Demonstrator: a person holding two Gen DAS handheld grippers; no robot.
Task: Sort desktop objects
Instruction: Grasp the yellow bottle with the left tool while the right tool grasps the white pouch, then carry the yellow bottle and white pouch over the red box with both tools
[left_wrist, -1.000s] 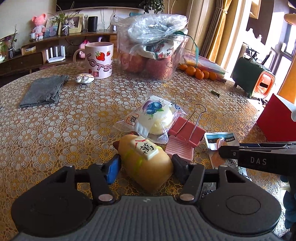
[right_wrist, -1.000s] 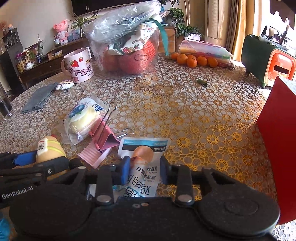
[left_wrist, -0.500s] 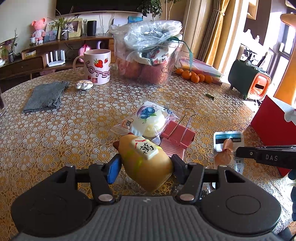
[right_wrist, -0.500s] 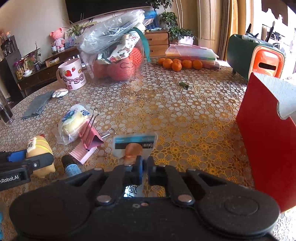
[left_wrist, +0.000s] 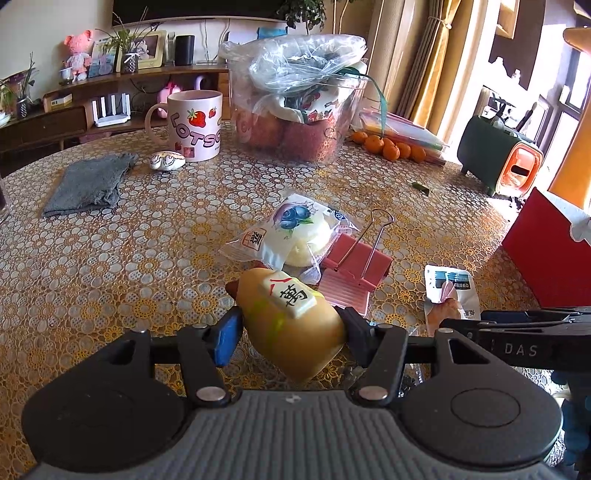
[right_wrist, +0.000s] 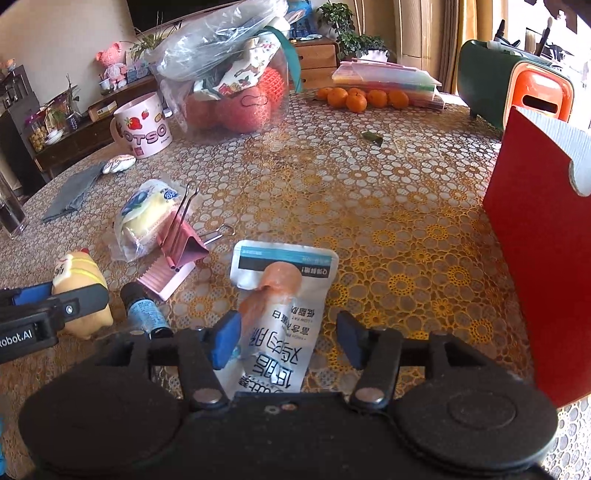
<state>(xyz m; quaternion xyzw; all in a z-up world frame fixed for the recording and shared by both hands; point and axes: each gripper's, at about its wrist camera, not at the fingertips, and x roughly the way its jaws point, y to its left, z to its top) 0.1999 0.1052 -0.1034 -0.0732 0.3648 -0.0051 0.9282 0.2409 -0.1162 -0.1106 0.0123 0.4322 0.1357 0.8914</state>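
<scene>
My left gripper (left_wrist: 291, 334) is shut on a yellow squishy toy (left_wrist: 291, 325) with a white tile on top, held just over the table; the toy also shows in the right wrist view (right_wrist: 83, 284). My right gripper (right_wrist: 286, 338) is open, its fingers either side of a white snack pouch (right_wrist: 282, 306) that lies flat on the table; the pouch also shows in the left wrist view (left_wrist: 448, 291). A blueberry bun packet (left_wrist: 291, 232), a pink binder clip (left_wrist: 354, 258) on a pink ribbed card (left_wrist: 341, 295) and a small blue-labelled bottle (right_wrist: 146, 310) lie between them.
A red box (right_wrist: 535, 266) stands at the right. At the back are a pink strawberry mug (left_wrist: 194, 125), a clear tub of fruit and bags (left_wrist: 295, 107), several oranges (right_wrist: 364, 98), a grey cloth (left_wrist: 88, 182) and a small white shell-like trinket (left_wrist: 166, 161).
My right gripper closed on the pouch and lifted it half a second ago; now it is open and the pouch lies flat. My left gripper kept hold of the toy.
</scene>
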